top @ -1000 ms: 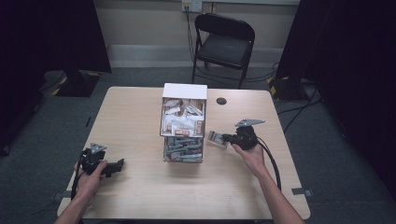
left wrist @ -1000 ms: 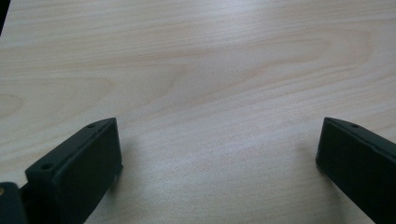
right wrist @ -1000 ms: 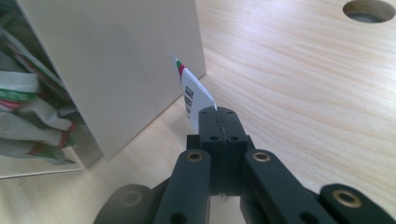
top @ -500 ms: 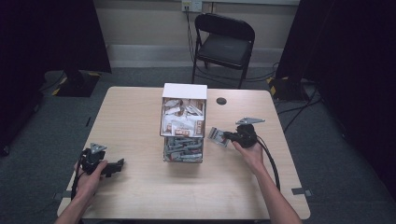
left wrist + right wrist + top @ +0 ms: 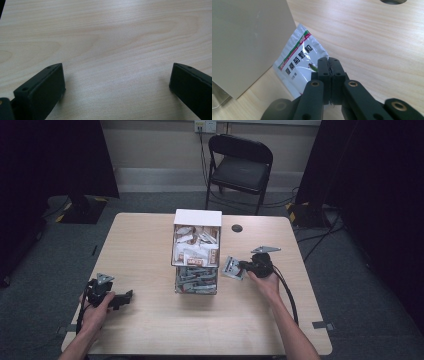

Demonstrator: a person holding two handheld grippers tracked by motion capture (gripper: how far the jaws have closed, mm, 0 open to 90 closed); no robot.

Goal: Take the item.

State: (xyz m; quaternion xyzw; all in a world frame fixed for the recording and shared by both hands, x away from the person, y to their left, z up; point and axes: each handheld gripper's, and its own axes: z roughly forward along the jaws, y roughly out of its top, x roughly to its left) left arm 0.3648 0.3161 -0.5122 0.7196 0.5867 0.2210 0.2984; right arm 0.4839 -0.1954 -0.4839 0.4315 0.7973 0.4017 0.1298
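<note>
My right tongs [image 5: 329,65] pinch a white sachet [image 5: 298,63] by its edge, just beside the box [image 5: 196,251] wall at mid surface [image 5: 145,245]. My left tongs [image 5: 117,82] stand spread over bare wood near the front left corner, with open room all round.

We see the left gripper [image 5: 117,82] with its two black jaws far apart, one at lower left of the frame, one at lower right. Between them only bare light wood table [image 5: 112,37], grain running across. Nothing touches either jaw.
</note>
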